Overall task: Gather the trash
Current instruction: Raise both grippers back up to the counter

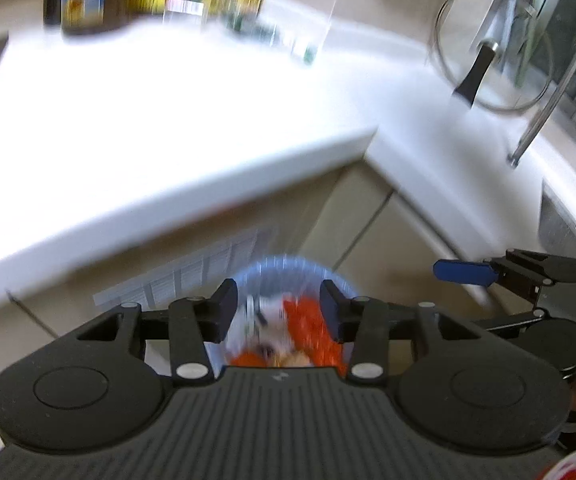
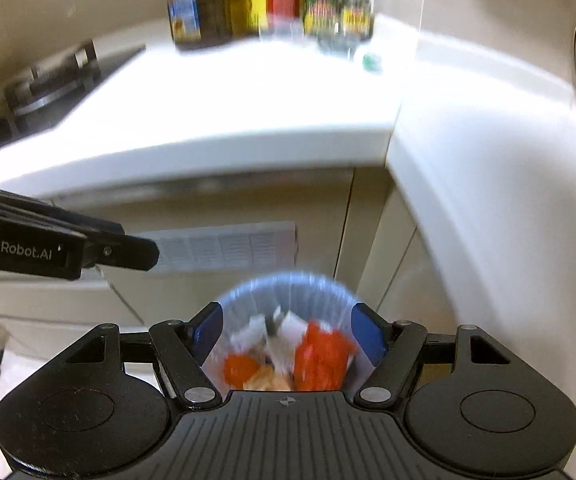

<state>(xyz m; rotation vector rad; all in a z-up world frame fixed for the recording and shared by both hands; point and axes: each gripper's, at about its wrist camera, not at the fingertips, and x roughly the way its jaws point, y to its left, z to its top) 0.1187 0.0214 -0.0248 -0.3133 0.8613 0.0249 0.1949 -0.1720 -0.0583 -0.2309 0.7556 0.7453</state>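
A round bin with a pale blue liner (image 1: 288, 270) (image 2: 288, 286) stands on the floor below both grippers. In it lie crumpled orange wrappers (image 1: 308, 322) (image 2: 320, 356) and white paper scraps (image 2: 288, 334). My left gripper (image 1: 279, 304) hangs open above the bin with nothing between its black fingers. My right gripper (image 2: 286, 322) is also open and empty, its blue pads framing the bin's mouth. A blue-padded finger (image 1: 464, 273) of the right gripper shows at the right of the left wrist view. A black finger (image 2: 127, 251) of the left gripper reaches in from the left of the right wrist view.
A white L-shaped counter (image 1: 147, 128) (image 2: 267, 100) wraps around the corner above beige cabinets with a vent grille (image 2: 223, 248). Bottles and jars (image 2: 255, 4) stand at its back. A hob (image 2: 35, 88) lies at left. A glass lid and a knife (image 1: 478, 68) lean at right.
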